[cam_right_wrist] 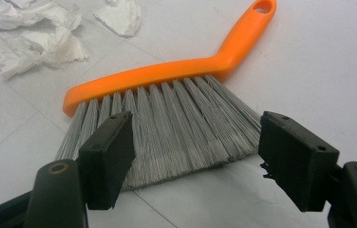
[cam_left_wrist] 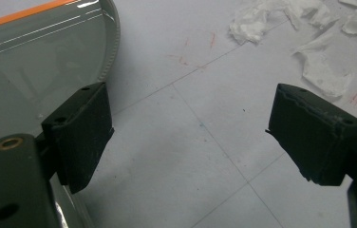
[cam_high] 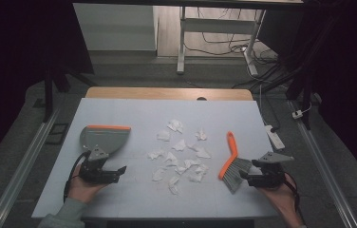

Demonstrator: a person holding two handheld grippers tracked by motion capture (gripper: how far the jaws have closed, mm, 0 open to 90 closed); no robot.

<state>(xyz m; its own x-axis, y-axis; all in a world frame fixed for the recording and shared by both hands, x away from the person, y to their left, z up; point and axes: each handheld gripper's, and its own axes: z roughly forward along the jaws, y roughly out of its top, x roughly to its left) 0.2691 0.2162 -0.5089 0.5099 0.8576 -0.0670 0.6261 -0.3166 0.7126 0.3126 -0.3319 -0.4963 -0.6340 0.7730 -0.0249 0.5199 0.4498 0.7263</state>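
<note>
- Brush (cam_high: 232,164) and dustpan (cam_high: 104,138) lie on the white surface (cam_high: 134,111), with torn paper bits (cam_high: 179,154) in a loose pile between them.
- Dustpan sits on the left side, its orange edge on the far side, just past the left claw (cam_high: 112,175). In the left gripper view the grey pan (cam_left_wrist: 34,71) is at the upper left, right next to one jaw.
- Brush sits on the right side, just beside the right claw (cam_high: 245,176). Its long orange handle (cam_right_wrist: 176,71) runs away from the person and bends near the far end. Its grey bristles (cam_right_wrist: 167,133) fan out toward the right claw.
- Right claw is the near one for the brush. Left claw is the near one for the dustpan.
- Right claw is wide open and holds nothing. Its two jaws stand on each side of the bristles, close above them; I cannot tell if they touch.
- Left claw is wide open too and holds nothing. Bare surface shows between its jaws.
- I think the next move is to reach past the bristles and close on the orange back of the brush.
</note>
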